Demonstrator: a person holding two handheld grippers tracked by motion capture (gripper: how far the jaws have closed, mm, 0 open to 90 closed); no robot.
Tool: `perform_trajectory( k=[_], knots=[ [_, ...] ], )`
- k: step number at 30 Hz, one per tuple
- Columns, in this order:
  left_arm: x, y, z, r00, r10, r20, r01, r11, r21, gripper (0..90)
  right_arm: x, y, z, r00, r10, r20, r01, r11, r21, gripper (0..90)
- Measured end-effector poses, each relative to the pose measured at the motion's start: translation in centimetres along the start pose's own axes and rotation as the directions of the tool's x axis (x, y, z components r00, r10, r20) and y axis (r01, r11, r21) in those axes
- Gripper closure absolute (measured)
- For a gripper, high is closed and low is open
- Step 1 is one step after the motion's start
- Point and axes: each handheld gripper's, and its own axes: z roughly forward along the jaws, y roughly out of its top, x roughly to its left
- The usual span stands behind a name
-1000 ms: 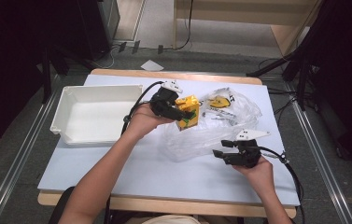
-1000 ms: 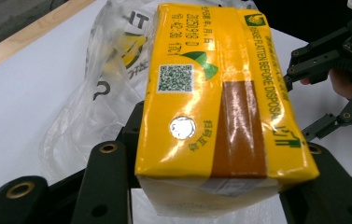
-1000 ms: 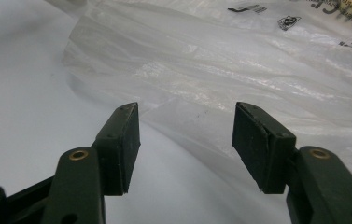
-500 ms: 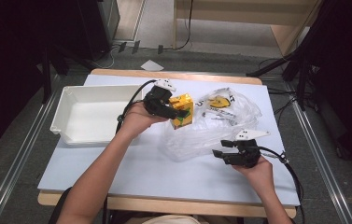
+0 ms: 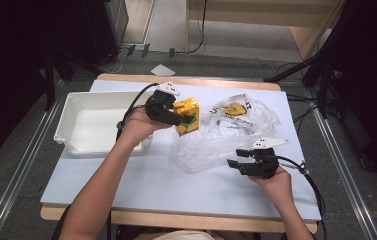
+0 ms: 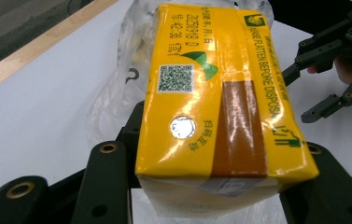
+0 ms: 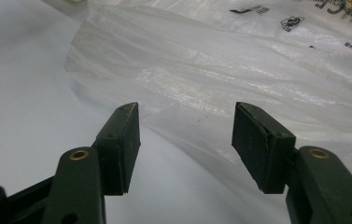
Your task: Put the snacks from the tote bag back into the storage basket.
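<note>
Resting near the front edge of the table (image 5: pixel 141 190), the right gripper (image 5: pixel 235 159) is being held in the right hand (image 5: pixel 275 181). Its jaws are standing wide apart, and nothing is being gripped between them. In the right gripper view, the pads (image 7: pixel 122 140) are being pointed at the near edge of the bag (image 7: pixel 239 70), just short of it.

Farther back, the clear bag (image 5: pixel 226 137) is being left crumpled on the white table top, and a yellow print is being shown through it at its far end.

Just left of the bag, the box (image 5: pixel 187 115) is being held up above the table by the left gripper (image 5: pixel 182 120) in the left hand (image 5: pixel 138 125). The yellow box (image 6: pixel 220 102) is being squeezed between the two jaws, which are being kept quite wide apart by it.

Farthest to the left, the white bin (image 5: pixel 73 112) is being left on the table beside the left hand.
</note>
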Motion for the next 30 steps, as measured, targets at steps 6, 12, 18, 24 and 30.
perform_trajectory(
  k=[6,12,18,24,30],
  knots=[
    [0.6,-0.4,-0.8,0.9998,-0.017,-0.009,0.017,0.9999,-0.005,52.8,-0.1,0.1,0.2,0.9999,0.004,-0.011,-0.004,1.0,0.002,42.9],
    [1.4,-0.8,-1.6,0.9989,-0.037,-0.028,0.037,0.9992,-0.013,52.7,-0.2,0.1,0.2,0.9999,0.001,-0.012,-0.001,1.0,0.003,43.1],
    [2.0,-1.1,-2.5,0.9975,-0.05,-0.049,0.049,0.9986,-0.019,52.7,-0.2,0.1,0.3,0.9999,-0.007,-0.012,0.007,1.0,0.003,43.1],
    [2.4,-1.3,-3.4,0.9958,-0.062,-0.068,0.06,0.998,-0.018,52.8,-0.2,0.2,0.3,0.9999,-0.007,-0.014,0.007,1.0,0.002,43.1],
    [2.9,-1.4,-4.8,0.9943,-0.071,-0.079,0.069,0.9971,-0.032,52.7,-0.2,0.2,0.3,0.9999,-0.007,-0.015,0.007,1.0,0.006,43.1]
  ],
)
